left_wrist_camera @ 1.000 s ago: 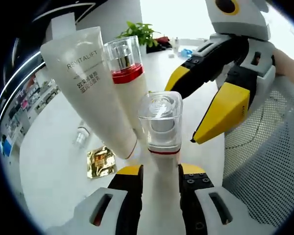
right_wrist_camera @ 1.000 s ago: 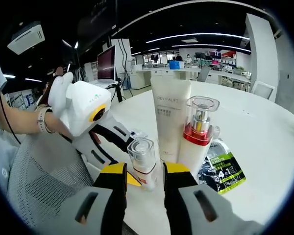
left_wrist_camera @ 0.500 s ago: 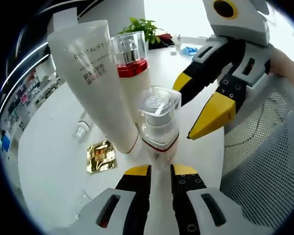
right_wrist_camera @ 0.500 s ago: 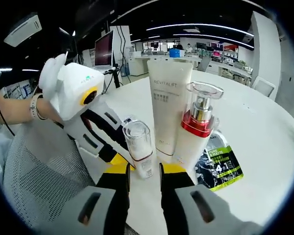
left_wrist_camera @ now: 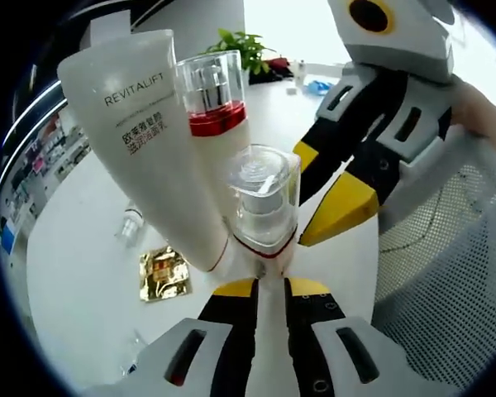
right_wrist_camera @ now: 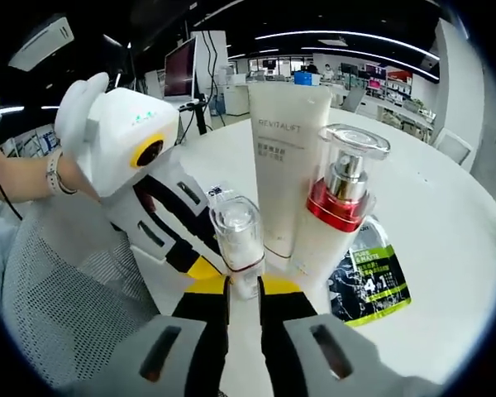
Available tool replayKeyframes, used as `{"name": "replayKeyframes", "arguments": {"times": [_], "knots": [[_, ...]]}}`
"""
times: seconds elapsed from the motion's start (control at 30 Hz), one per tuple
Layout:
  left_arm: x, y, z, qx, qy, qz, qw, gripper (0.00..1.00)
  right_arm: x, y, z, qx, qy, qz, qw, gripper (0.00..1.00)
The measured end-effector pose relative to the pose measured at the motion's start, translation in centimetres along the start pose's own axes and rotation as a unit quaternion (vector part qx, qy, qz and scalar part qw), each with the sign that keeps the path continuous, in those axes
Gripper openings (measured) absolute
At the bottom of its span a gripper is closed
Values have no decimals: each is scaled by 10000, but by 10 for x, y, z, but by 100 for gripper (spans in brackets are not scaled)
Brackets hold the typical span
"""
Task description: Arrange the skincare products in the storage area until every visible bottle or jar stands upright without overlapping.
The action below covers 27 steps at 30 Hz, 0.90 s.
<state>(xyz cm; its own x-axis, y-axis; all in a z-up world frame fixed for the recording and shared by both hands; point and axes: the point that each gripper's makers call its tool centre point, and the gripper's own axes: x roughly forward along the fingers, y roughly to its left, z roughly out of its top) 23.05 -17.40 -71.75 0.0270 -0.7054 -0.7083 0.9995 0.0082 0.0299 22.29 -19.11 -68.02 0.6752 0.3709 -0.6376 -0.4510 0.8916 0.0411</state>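
We log on the white table (right_wrist_camera: 446, 215): small clear-capped pump bottle (left_wrist_camera: 263, 203), upright, pinched at its base by both the left gripper (left_wrist_camera: 269, 287) and right gripper (right_wrist_camera: 242, 284); just behind, touching, a red-collared pump bottle (left_wrist_camera: 215, 116) and REVITALIFT tube (left_wrist_camera: 145, 132); gold sachet (left_wrist_camera: 164, 273) and green-black sachet (right_wrist_camera: 370, 281) lying nearby.

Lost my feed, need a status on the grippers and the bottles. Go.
Left gripper and right gripper both clamped on small pump bottle, upright. Tube and red-collared pump bottle upright close behind. Green sachet flat nearby.
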Motion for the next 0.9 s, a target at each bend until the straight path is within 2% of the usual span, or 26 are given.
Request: {"name": "replayKeyframes", "arguments": {"times": [0.57,0.9], "knots": [[15,-1,9,-71,-55,-14,10000,9,-1,-16,-10,292,51,-282,9992,13],[19,0,14,-125,-116,14,9999,7,-2,-23,-13,217,138,-452,9986,14]]}}
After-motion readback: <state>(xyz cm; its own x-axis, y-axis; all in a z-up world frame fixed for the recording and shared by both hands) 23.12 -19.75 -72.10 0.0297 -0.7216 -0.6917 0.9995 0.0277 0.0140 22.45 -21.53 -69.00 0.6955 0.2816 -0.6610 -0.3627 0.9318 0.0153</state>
